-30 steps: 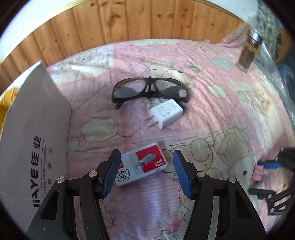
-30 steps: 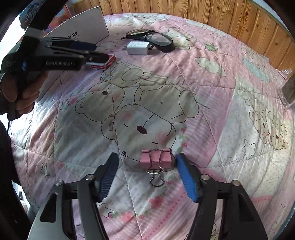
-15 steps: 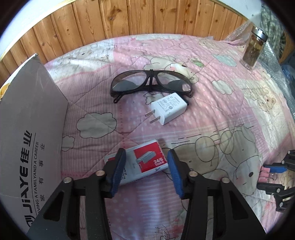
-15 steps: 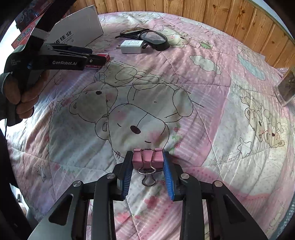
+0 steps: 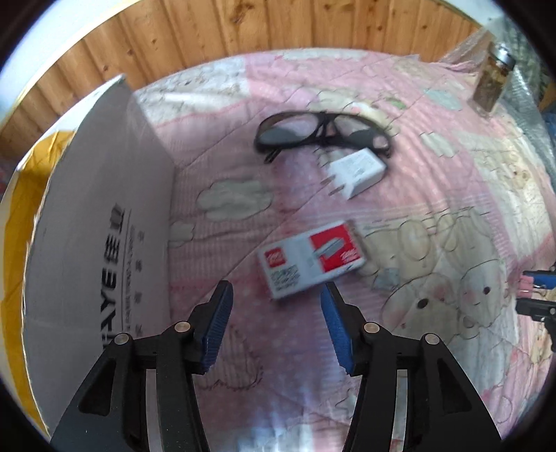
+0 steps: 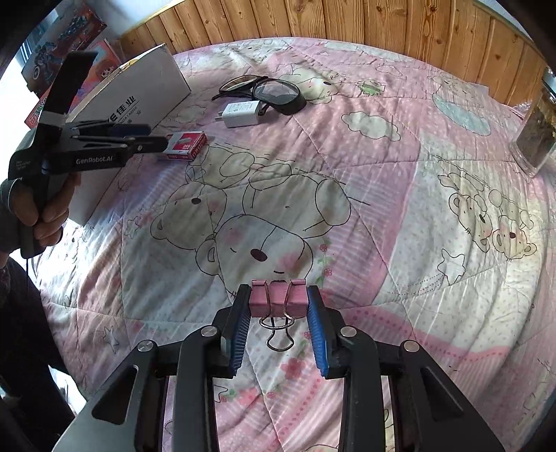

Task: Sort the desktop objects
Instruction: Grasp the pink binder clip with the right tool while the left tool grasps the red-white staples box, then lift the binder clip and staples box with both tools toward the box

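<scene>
My right gripper [image 6: 278, 302] is shut on a pink binder clip [image 6: 278, 299], its wire handles hanging toward the camera, just above the quilt. My left gripper [image 5: 274, 313] is open and empty; the red and white staples box [image 5: 311, 264] lies on the quilt just beyond its right finger, outside the jaws. In the right wrist view the left gripper [image 6: 153, 139] hovers by the staples box [image 6: 184, 146]. Black glasses [image 5: 323, 134] and a white charger plug [image 5: 358, 172] lie farther back.
A grey cardboard box [image 5: 97, 222] stands at the left, also in the right wrist view [image 6: 139, 94]. A glass jar [image 5: 491, 83] stands at the far right. A wooden wall [image 6: 347, 21] borders the pink quilt [image 6: 382, 156].
My left gripper opened, let go of the staples box and swung left and back. My right gripper stayed shut on the binder clip and lifted it slightly.
</scene>
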### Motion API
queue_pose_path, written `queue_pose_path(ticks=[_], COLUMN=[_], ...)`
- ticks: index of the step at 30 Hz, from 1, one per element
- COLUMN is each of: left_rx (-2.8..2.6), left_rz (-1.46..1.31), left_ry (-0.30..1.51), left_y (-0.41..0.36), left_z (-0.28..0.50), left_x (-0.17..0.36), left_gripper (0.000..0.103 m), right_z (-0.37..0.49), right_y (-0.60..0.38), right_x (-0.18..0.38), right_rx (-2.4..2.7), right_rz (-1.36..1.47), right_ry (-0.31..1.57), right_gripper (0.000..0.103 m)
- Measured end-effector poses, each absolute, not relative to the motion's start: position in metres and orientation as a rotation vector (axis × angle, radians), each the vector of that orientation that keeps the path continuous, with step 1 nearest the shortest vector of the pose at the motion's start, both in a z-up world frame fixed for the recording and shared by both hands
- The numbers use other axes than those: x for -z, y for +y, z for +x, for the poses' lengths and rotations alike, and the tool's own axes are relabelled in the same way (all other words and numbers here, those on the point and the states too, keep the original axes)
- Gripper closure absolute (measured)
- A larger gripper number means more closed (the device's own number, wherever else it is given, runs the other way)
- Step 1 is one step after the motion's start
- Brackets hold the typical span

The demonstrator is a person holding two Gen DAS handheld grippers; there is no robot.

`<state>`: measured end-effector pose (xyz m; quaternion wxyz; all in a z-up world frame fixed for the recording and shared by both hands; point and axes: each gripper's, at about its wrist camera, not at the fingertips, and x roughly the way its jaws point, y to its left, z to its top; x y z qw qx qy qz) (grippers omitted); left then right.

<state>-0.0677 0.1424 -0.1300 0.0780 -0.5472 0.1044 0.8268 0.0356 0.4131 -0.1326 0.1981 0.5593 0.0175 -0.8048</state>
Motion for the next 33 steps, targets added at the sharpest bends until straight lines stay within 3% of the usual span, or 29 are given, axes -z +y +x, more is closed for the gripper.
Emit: queue_pose_path(ticks=[6, 11, 15, 18, 19, 22, 23, 24, 27, 33], left_rx=[-2.264, -2.361, -2.294, -2.347, -2.36, -2.344, -2.35, -2.349, -2.351, -2.33], left_rz=[-1.57, -1.436, -1.405, -1.425, -1.42, -1.481, -1.476, -1.474, -1.488, -1.471], left_ry=[0.156, 0.341, 0.363, 0.528, 0.502, 0.329, 0.329, 0.344, 0.271, 0.078], left_y=[0.171, 0.189, 0.21, 0.232, 0.231, 0.218, 0.214, 0.214, 0.209, 0.199], left_z=[-0.073, -0.065, -0.069, -0.074, -0.076, -0.081, -0.079, -0.078, -0.077, -0.069], left_x=[0.145, 0.123, 0.131, 0.154, 0.156, 0.155, 0.153, 0.152, 0.148, 0.126], left_gripper=[0.048, 0.048, 0.047, 0.04, 0.04, 0.056, 0.077, 0.088, 0.089, 0.089], right_z=[0.026, 0.024, 0.023, 0.024, 0.024, 0.027, 0.028, 0.029, 0.032, 0.031], right_y=[0.406, 0.407, 0.409, 0.409, 0.408, 0.408, 0.407, 0.405, 0.4, 0.407], right_x=[0.138, 0.141, 0.144, 0.147, 0.148, 0.154, 0.157, 0.16, 0.163, 0.159], right_rx=[2.24, 2.237, 2.234, 2.227, 2.23, 2.24, 2.245, 2.244, 2.258, 2.268], right_rz=[1.569, 1.572, 1.582, 1.582, 1.579, 1.58, 1.582, 1.585, 1.566, 1.574], right_ry=[0.06, 0.057, 0.052, 0.049, 0.055, 0.079, 0.101, 0.135, 0.2, 0.069], right_gripper=[0.07, 0.07, 0.07, 0.07, 0.07, 0.067, 0.064, 0.064, 0.07, 0.07])
